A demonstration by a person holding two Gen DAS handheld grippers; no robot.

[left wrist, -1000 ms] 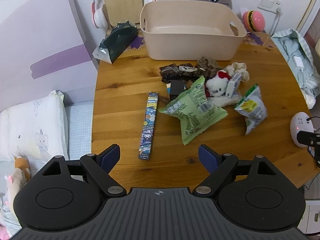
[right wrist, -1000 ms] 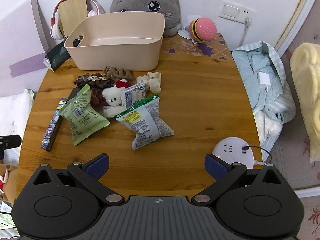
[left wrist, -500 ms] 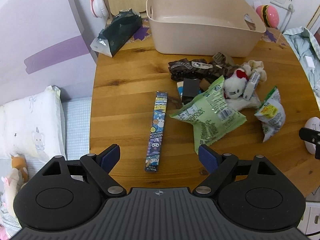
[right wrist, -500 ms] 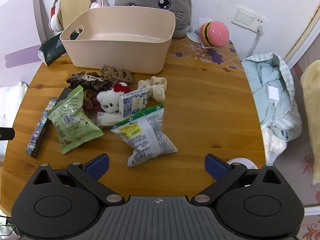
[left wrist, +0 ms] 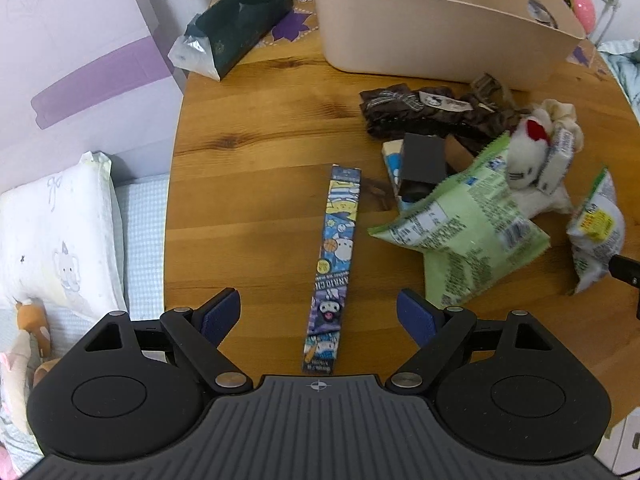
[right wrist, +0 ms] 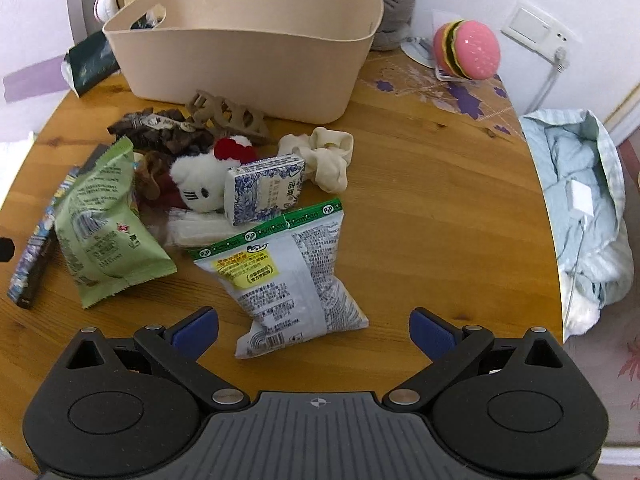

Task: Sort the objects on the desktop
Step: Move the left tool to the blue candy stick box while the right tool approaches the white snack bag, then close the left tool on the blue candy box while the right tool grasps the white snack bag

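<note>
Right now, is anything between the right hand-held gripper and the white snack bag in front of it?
Nothing visible. The right hand-held gripper is open, and the white snack bag lies straight ahead on bare table, its near end between the fingers.

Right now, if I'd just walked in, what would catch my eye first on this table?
Probably the jumble of snacks and toys mid-table: a white plush kitten with a red bow, flanked by a green snack bag and a white snack bag. Behind them stands a big beige tub. Both open grippers, left and right, hover at the near edge.
</note>
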